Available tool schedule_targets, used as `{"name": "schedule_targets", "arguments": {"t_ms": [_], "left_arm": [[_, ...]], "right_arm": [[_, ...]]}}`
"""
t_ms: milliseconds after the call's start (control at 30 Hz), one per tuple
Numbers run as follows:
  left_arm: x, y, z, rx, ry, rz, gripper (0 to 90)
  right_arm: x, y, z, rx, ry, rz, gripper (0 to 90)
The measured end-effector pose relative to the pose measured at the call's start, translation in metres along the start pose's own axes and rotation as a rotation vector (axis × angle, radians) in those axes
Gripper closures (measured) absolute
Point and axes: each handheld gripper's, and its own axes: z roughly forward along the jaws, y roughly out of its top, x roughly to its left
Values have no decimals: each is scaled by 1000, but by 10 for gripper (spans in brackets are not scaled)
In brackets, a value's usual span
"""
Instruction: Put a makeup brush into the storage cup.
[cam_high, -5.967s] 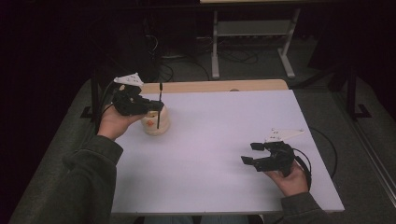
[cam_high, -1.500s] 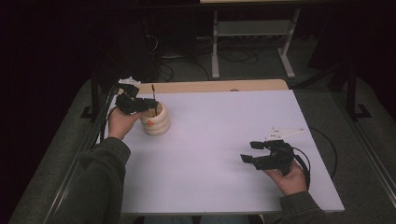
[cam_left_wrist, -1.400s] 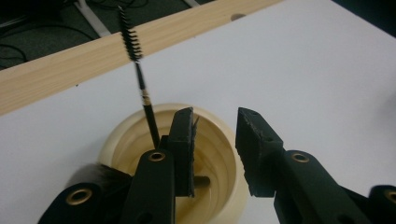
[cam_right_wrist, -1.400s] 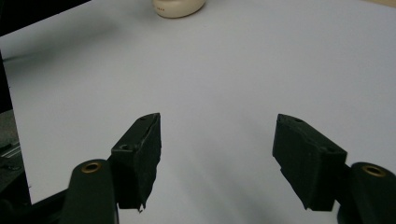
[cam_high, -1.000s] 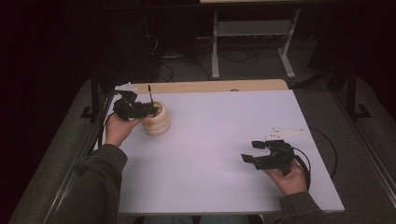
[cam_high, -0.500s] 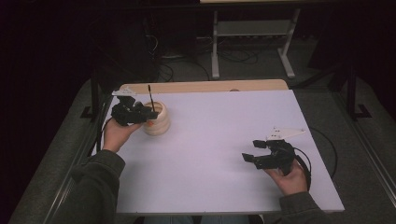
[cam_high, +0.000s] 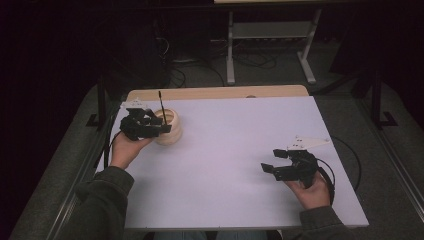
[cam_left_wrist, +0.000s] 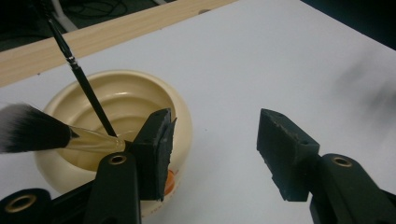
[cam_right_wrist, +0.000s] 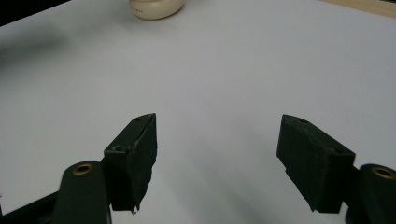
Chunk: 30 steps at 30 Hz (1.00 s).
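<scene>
Two brushes (cam_left_wrist: 70, 135) sat in the cream bowl (cam_left_wrist: 182, 116); deposit looked done. Left gripper (cam_left_wrist: 212, 149) had just been opening, empty, beside the bowl. Right gripper (cam_right_wrist: 217, 154) gaped idle, well apart. Nothing obviously left.

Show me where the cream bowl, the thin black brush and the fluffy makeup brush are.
cream bowl (cam_left_wrist: 184, 116), left gripper view, on its outer rim.
thin black brush (cam_left_wrist: 86, 88), left gripper view, on the handle.
fluffy makeup brush (cam_left_wrist: 28, 128), left gripper view, on the bristles.

glossy cream ceramic-looking bowl (cam_left_wrist: 112, 140), matt white tabletop (cam_high: 240, 165), bare wooden edge strip (cam_high: 215, 92)
</scene>
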Motion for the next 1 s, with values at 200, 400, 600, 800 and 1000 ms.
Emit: {"name": "schedule_targets", "arguments": {"t_ms": [200, 400, 600, 800, 1000], "left_arm": [[-3, -5, 0, -2, -5, 0, 411], [-6, -8, -1, -1, -6, 0, 373], [-10, -11, -2, -11, -4, -5, 356], [-14, -14, -4, -16, -2, -4, 322], [-18, -17, -8, -20, 3, 1, 276]], "right_arm": [[0, -1, 0, 2, -6, 13, 275], [-1, -2, 0, 0, -11, 16, 272], [-1, -2, -1, -6, -13, 11, 272], [0, -2, -1, -5, -14, 13, 272], [1, -2, 0, -9, -13, 14, 273]]}}
